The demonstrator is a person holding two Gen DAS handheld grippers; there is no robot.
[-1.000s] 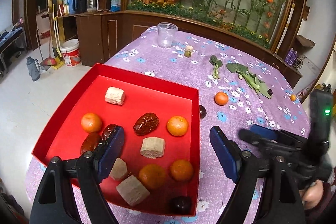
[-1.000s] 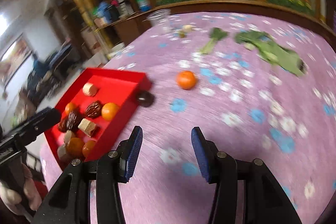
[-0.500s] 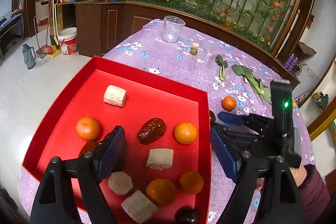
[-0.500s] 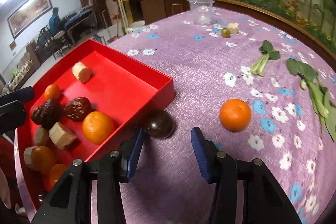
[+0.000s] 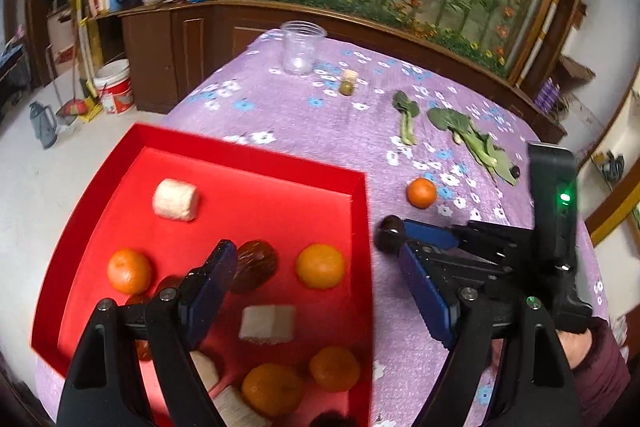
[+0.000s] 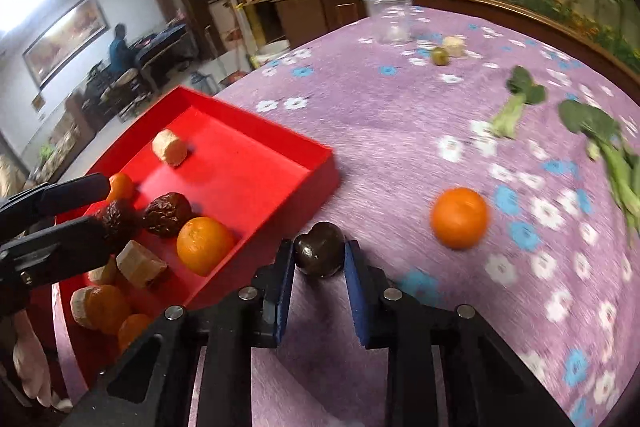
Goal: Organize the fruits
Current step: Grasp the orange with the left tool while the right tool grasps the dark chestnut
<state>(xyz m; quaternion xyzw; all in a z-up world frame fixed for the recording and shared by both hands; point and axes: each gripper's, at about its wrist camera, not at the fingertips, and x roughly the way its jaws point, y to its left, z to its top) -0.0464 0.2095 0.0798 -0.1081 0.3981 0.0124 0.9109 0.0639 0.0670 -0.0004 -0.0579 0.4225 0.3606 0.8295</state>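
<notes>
A red tray (image 5: 248,157) (image 6: 256,125) on the purple flowered cloth holds several oranges, brown dates and pale cut chunks. My right gripper (image 6: 319,259) is shut on a dark round fruit (image 6: 319,254) just outside the tray's right wall; it also shows in the left wrist view (image 5: 390,229). A loose orange (image 6: 459,217) (image 5: 421,192) lies on the cloth to the right. My left gripper (image 5: 316,291) is open and empty above the tray, over a date (image 5: 254,265) and a pale chunk (image 5: 267,323).
Green leaf vegetables (image 5: 470,141) (image 6: 600,139) lie at the right. A clear plastic cup (image 5: 302,47) (image 6: 390,13), a small green fruit (image 5: 345,89) and a pale piece (image 6: 454,45) stand at the far side. A wooden cabinet borders the table behind.
My right gripper moved forward to the dark fruit beside the tray and closed on it. My left gripper shifted slightly over the tray and stayed open.
</notes>
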